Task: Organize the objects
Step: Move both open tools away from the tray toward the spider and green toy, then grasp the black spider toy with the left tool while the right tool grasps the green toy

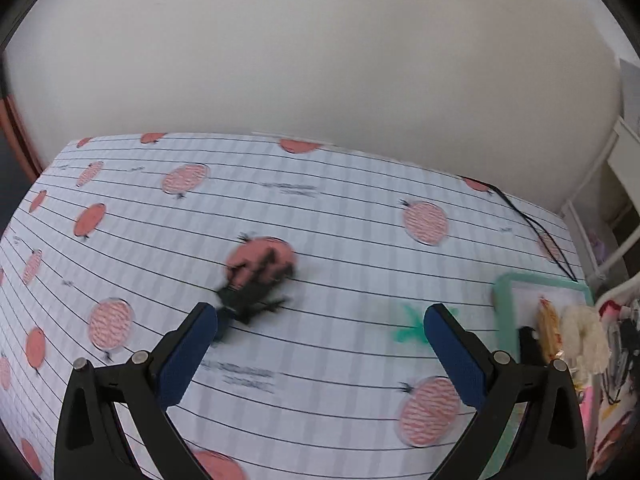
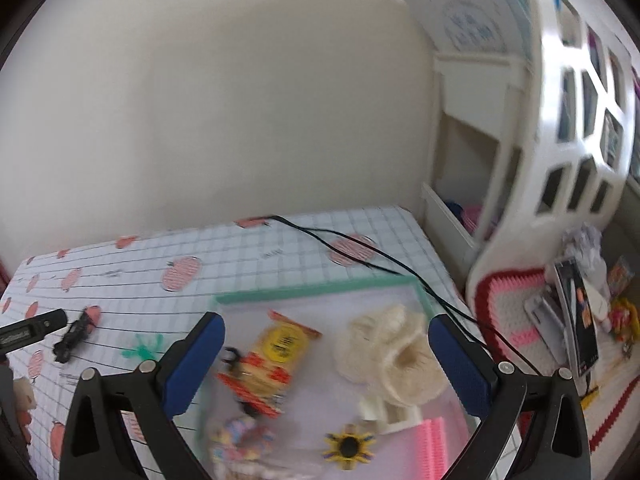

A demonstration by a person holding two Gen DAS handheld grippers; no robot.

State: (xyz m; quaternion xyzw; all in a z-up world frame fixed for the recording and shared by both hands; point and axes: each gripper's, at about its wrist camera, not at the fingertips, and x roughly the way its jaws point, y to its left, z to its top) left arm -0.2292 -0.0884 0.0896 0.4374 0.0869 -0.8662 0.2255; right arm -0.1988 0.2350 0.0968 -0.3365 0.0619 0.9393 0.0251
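Right hand-held gripper (image 2: 322, 354) hangs wide open and empty just over the green-rimmed tray (image 2: 312, 290), and that tray is filling up: nearest the camera a yellow flower clip (image 2: 349, 446) and a pink comb (image 2: 434, 446), then a red-and-yellow snack packet (image 2: 272, 360) beside a cream fluffy scrunchie (image 2: 394, 354). So a fair share of the sorting looks done. Over to the left hand-held gripper (image 1: 320, 330), also spread wide with nothing between its blue pads (image 1: 188, 354), out on the strawberry-print tabletop (image 1: 340, 208) well left of the tray. Just beyond its left finger lies a black toy insect (image 1: 250, 296), blurred, partly over a red strawberry print, and nearer the tray a small green spiky piece (image 1: 410, 326) sits just outside the rim. Those two look like what is left; I judge the insect the likely next pick. Farther off, a black cable (image 2: 360, 254) trails across the tabletop past the tray's far corner.
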